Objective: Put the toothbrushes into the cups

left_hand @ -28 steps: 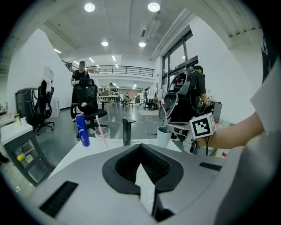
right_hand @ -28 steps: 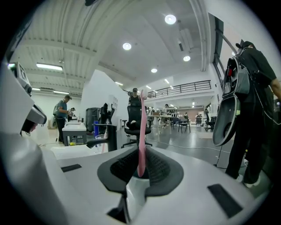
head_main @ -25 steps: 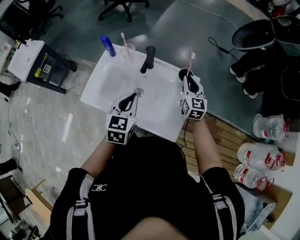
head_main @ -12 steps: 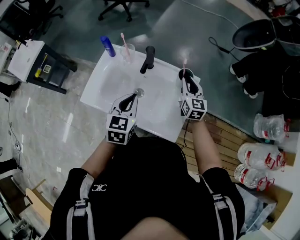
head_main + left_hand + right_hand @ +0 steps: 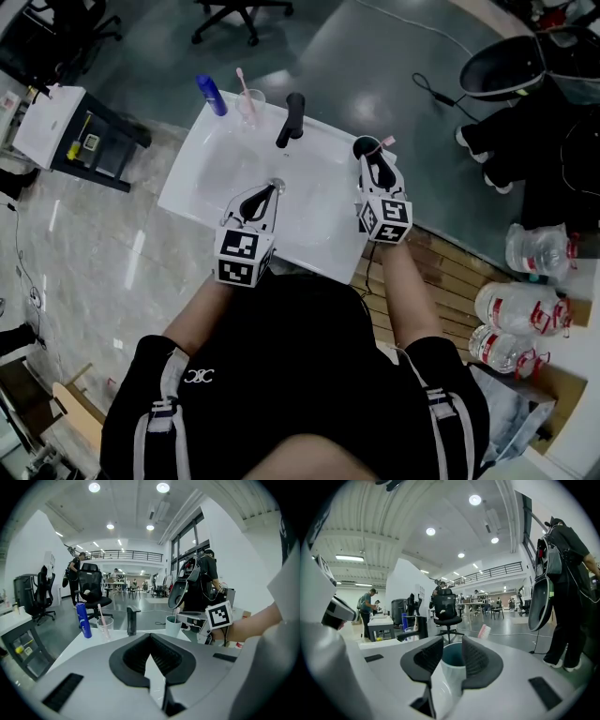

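Toothbrush (image 5: 484, 630) in cup (image 5: 449, 672): right gripper view | right gripper (image 5: 452, 643) fingers just opening, cup between | left gripper (image 5: 150, 637) fingers closed

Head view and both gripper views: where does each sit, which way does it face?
Head view: on the person's head, looking steeply down at the basin; shows torso, forearms, left gripper, right gripper.
Left gripper view: rides that gripper, looks across the basin over shut jaws; right forearm shows.
Right gripper view: rides that gripper, faces the teal cup through jaws that have just been opening, gripping nothing.
Shared: both gripper views show the teal cup.
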